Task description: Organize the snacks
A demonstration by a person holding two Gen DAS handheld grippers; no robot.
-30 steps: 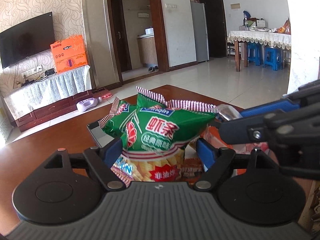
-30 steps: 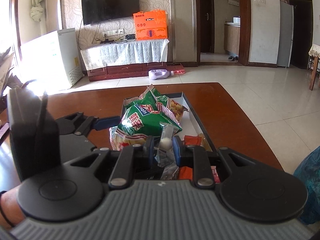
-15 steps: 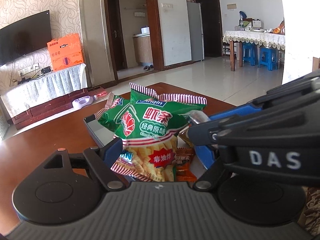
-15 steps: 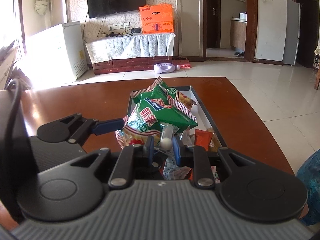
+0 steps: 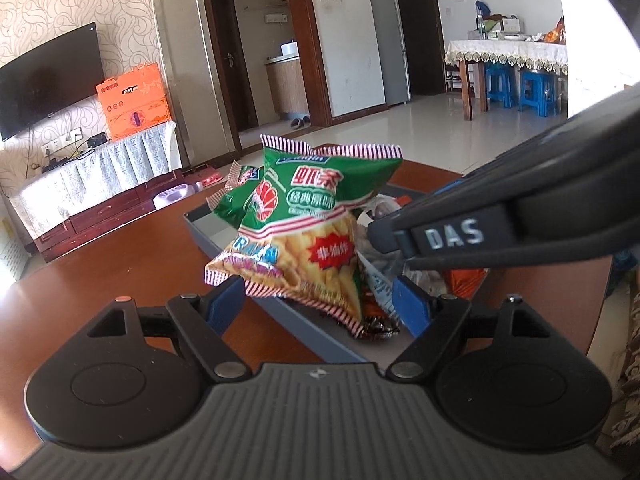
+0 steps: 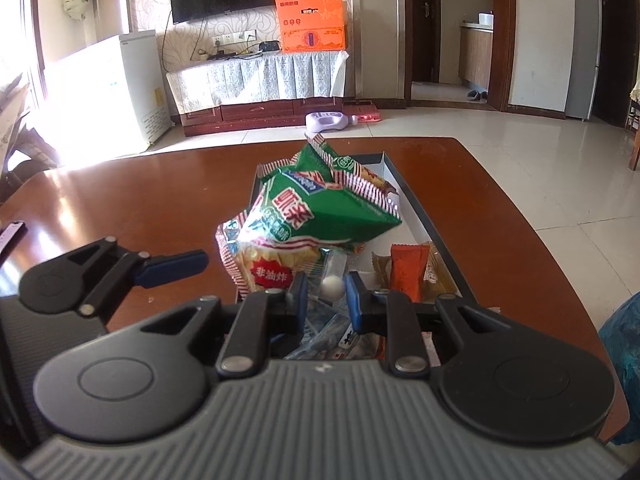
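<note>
A green and yellow chip bag [image 5: 316, 216] lies on top of other snacks in a grey tray [image 5: 224, 252] on the brown table. My left gripper [image 5: 318, 306] stands open just short of the bag's lower edge, its pads not pressing it. A second green bag [image 5: 236, 196] lies behind the first. In the right wrist view the chip bag [image 6: 304, 216] sits ahead in the tray [image 6: 424, 208]. My right gripper [image 6: 327, 294] is shut on a clear-wrapped white candy [image 6: 332, 286] low over the tray's near end. The right gripper [image 5: 376, 236] reaches in from the right in the left wrist view.
An orange packet [image 6: 406, 268] and several small wrapped snacks fill the tray's near end. One blue finger [image 6: 172, 268] of the left gripper shows left of the bag. A blue bag [image 6: 624, 340] sits beyond the table's right edge. A TV cabinet [image 6: 260, 80] stands far behind.
The left gripper has drawn back, so the chip bag now lies ahead of its fingertips instead of between them. The right gripper has come further across in front of the left camera, still holding the clear-wrapped candy.
</note>
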